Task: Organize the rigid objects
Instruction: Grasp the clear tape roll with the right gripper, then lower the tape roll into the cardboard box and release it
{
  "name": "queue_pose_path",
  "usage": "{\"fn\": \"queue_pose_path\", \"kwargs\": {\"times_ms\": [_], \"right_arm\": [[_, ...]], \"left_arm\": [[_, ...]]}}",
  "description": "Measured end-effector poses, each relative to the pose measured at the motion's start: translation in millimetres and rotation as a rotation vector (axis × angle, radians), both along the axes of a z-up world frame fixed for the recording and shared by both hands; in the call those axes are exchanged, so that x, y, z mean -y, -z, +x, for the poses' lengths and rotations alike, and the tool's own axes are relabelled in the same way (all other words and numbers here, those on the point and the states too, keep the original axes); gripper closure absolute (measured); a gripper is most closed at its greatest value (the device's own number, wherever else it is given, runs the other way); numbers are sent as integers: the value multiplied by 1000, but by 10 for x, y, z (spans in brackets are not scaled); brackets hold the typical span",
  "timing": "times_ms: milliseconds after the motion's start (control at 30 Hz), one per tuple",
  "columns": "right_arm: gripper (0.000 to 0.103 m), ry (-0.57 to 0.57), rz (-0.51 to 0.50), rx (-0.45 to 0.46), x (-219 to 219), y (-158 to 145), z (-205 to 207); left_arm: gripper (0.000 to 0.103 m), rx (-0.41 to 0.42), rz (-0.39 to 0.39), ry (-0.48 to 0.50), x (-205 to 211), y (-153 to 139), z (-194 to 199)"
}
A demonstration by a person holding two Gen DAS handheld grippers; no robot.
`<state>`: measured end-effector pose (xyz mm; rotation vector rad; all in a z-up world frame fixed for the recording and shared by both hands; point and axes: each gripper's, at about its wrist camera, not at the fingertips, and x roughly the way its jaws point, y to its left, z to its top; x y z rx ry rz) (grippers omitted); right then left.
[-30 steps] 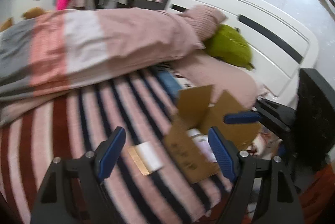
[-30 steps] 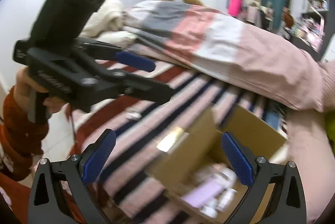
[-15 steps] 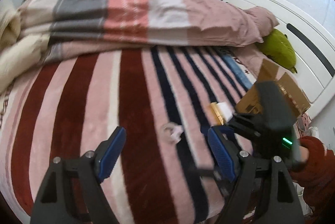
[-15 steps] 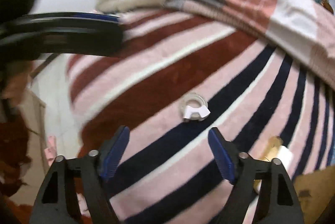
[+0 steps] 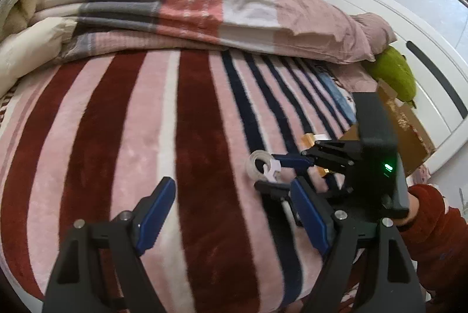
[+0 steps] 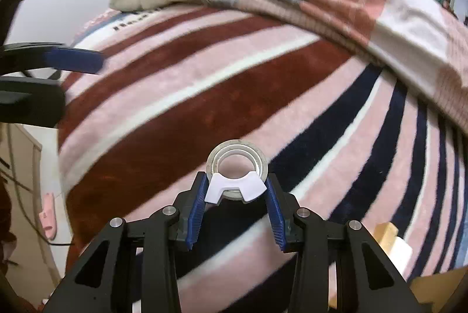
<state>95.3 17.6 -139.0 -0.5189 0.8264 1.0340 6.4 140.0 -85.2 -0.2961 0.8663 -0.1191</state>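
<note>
Left view: the left gripper hovers wide and empty over the striped blanket, while at right a cardboard box, contents hidden, sits behind the right gripper. Right view: the right gripper is closing, its pads at both sides of the tape roll on the blanket; box corner near right.

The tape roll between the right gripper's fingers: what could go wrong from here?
1. The right gripper is closing on only the near end of the tape roll, at its white cutter; the roll may tip or slip out.
2. The soft blanket may yield, so the fingers could snag it.
</note>
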Motion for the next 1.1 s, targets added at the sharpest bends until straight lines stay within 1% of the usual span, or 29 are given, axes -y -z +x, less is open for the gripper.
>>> {"fn": "queue_pose_path", "kwargs": {"times_ms": [100, 200, 267, 300, 333, 367, 400, 433, 500, 567, 633, 700, 900, 967, 1033, 1100], "right_arm": [[68, -24, 52, 5, 109, -302, -185], [68, -30, 96, 22, 255, -579, -319], [68, -24, 126, 44, 405, -786, -392], [68, -22, 145, 55, 498, -900, -418], [68, -20, 158, 63, 563, -969, -433], [68, -20, 168, 76, 626, -1034, -453], [68, -23, 180, 96, 707, -1102, -469], [68, -13, 180, 127, 800, -1166, -477], [68, 11, 191, 139, 961, -1259, -452], [68, 41, 202, 136, 1155, -1333, -391], [68, 75, 197, 158, 1359, -1399, -353], [68, 111, 193, 157, 1544, -1435, -294], [68, 243, 163, 168, 2135, -1493, -83], [68, 294, 153, 153, 2332, -1500, 6], [68, 337, 144, 117, 2509, -1485, 87], [68, 358, 130, 85, 2642, -1465, 137]], "left_arm": [[25, 24, -32, 60, 154, -106, 47], [26, 49, -46, 119, 370, -255, 104], [31, 70, -59, 165, 532, -372, 142], [37, 78, -60, 181, 598, -419, 156], [41, 85, -59, 197, 667, -468, 178], [43, 92, -58, 212, 744, -520, 201], [49, 100, -61, 236, 851, -587, 237], [58, 109, -71, 252, 906, -631, 259], [67, 121, -94, 309, 1087, -744, 330], [67, 130, -71, 335, 1273, -833, 405], [67, 131, -64, 371, 1506, -905, 523], [67, 125, -56, 402, 1709, -950, 629], [67, 95, -51, 509, 2388, -1014, 1004], [67, 81, -52, 541, 2578, -1008, 1102], [67, 59, -53, 573, 2780, -990, 1204], [67, 35, -44, 602, 2940, -956, 1279]]}}
